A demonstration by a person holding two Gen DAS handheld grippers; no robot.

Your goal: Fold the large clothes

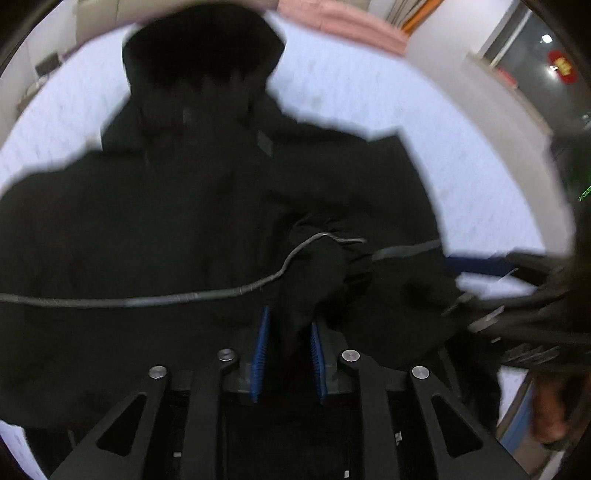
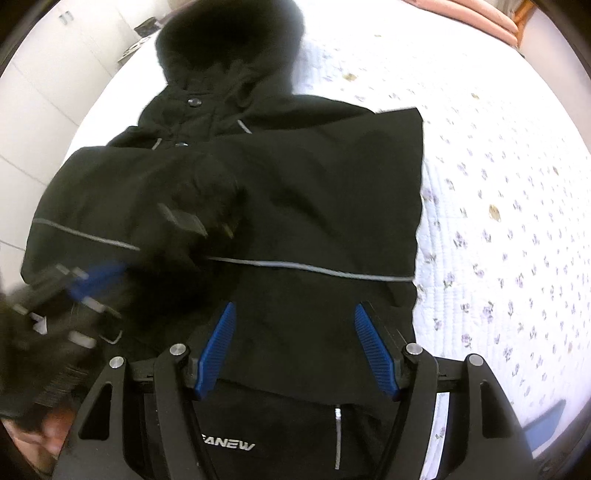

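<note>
A large black hooded jacket (image 2: 314,192) with grey reflective piping lies on the bed, hood at the far end; it fills the left wrist view (image 1: 166,229) too. My left gripper (image 1: 290,332) is shut on a bunched sleeve cuff (image 1: 317,273) of the jacket, held over the jacket's body. It shows blurred at the left of the right wrist view (image 2: 92,280). My right gripper (image 2: 295,314) is open and empty, its blue pads (image 2: 373,343) spread just above the jacket's lower front. It shows blurred at the right of the left wrist view (image 1: 498,295).
A white quilted bedspread (image 2: 498,184) with small purple flowers covers the bed. Pink bedding (image 1: 343,22) lies at the far end. White cabinets (image 2: 44,74) stand to the left. A wall and a dark window (image 1: 535,44) are at the right.
</note>
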